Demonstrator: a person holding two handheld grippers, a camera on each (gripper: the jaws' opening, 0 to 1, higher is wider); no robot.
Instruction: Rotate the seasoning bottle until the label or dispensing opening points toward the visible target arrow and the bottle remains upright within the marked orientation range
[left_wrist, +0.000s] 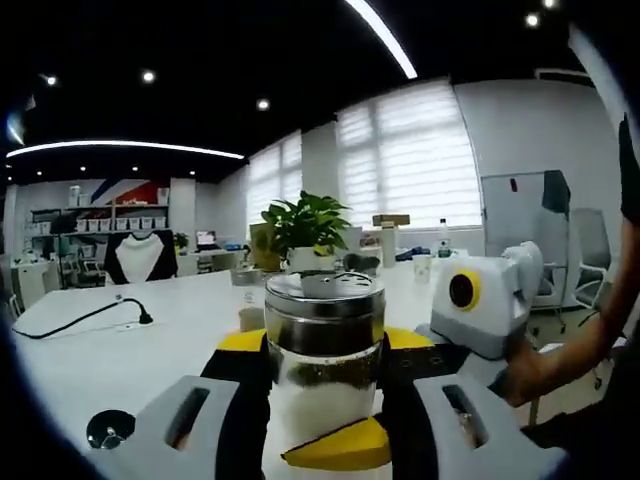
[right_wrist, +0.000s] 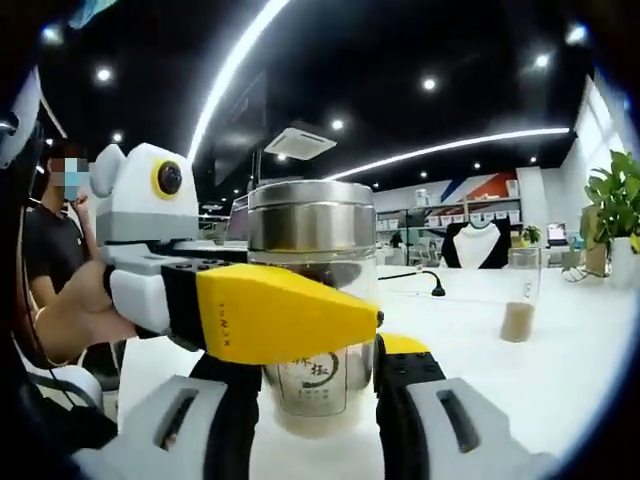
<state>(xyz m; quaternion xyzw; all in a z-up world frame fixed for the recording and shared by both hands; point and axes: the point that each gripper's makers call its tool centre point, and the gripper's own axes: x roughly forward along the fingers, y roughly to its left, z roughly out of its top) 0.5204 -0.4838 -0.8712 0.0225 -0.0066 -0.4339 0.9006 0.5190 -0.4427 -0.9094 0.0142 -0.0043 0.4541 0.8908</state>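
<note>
On a white office bench (left_wrist: 120, 350), I clamp both of my tools around one seasoning bottle (left_wrist: 323, 345), which stands upright at the lower centre of each view. In the left gripper view, my left tool (left_wrist: 322, 400) has its black-and-yellow jaws pressed to either side of the clear body, just below the lid. In the right gripper view, my right tool (right_wrist: 315, 400) brackets the same bottle (right_wrist: 312, 300) low on its body, while the left tool's yellow jaw (right_wrist: 280, 315) crosses in front of it from the left of the frame.

The bottle is clear-walled with a wide brushed-metal lid (left_wrist: 324, 295) carrying a raised flap on top, and it is partly filled with a pale granular seasoning. A round printed label (right_wrist: 312, 372) with dark characters faces the right gripper view near the bottom.

I judge it rigid, smooth and likely slippery, moderately heavy with its fill, and breakable if it is glass. The straight body wall below the lid looks the safest hold; the polished lid would slide.

A leafy potted plant (left_wrist: 305, 232) stands behind it at centre, a black cable (left_wrist: 90, 318) trails at left, and a small glass jar (right_wrist: 520, 295) sits at right. I see no target arrow.
</note>
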